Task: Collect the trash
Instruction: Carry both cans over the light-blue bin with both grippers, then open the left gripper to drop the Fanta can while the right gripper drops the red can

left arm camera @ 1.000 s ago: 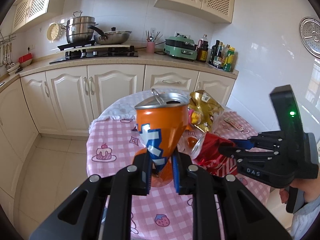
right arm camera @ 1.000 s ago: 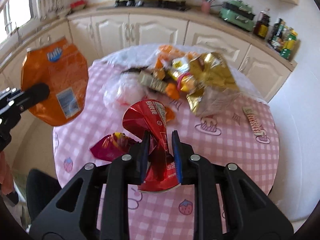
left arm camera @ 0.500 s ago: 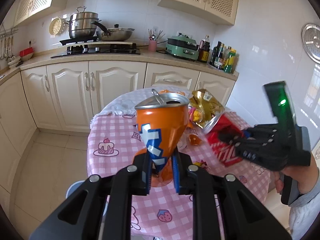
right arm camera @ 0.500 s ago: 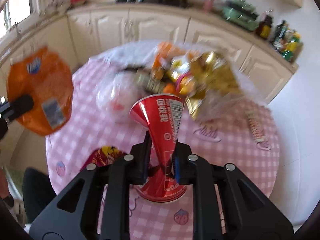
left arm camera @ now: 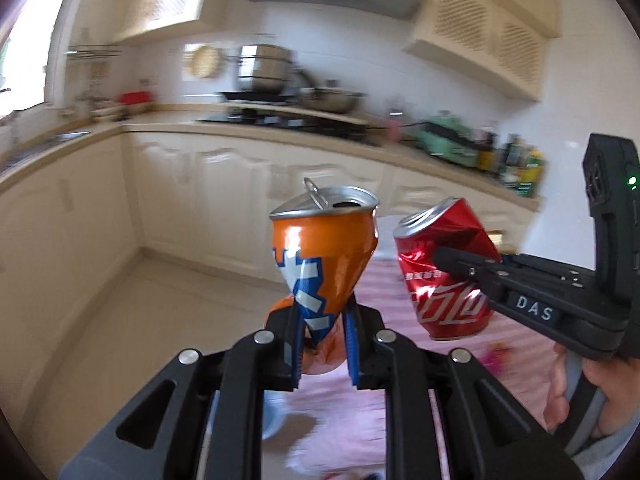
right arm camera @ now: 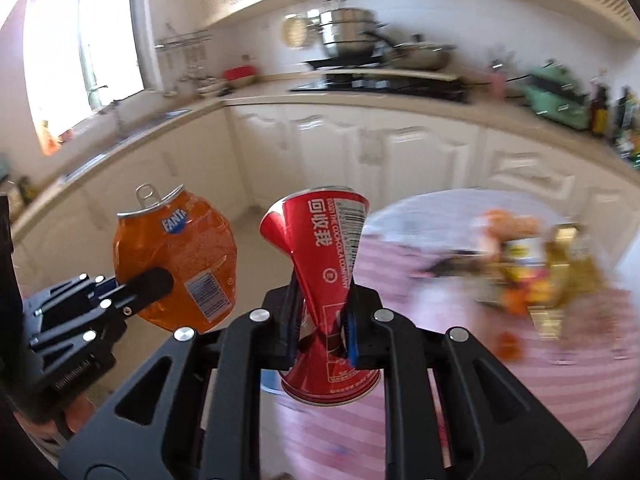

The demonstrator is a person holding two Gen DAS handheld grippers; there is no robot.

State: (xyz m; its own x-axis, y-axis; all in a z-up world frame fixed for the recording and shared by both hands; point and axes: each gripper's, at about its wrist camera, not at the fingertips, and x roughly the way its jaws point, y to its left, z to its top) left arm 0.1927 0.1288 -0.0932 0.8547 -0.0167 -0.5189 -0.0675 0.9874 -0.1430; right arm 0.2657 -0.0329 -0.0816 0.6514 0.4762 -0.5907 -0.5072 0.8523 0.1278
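Left wrist view shows me my left gripper [left arm camera: 323,340] clamped on the crushed orange aluminium drink can [left arm camera: 324,256], pinched at its narrow waist, with the open top and its pull tab pointing up. Just to its right, my right gripper [left arm camera: 460,260] holds the dented red aluminium cola can [left arm camera: 440,280], also upright. The two cans are near each other but I see a gap between them.

From the right wrist view, my right gripper [right arm camera: 322,330] is pressed tight on the squeezed middle of the red can [right arm camera: 328,280], and the orange can [right arm camera: 176,264] hangs to the left in the other gripper [right arm camera: 148,282]. Both cans are in the air, above the floor beside the round table with pink checked cloth [right arm camera: 540,360]. Blurred snack wrappers [right arm camera: 536,264] lie on that table.
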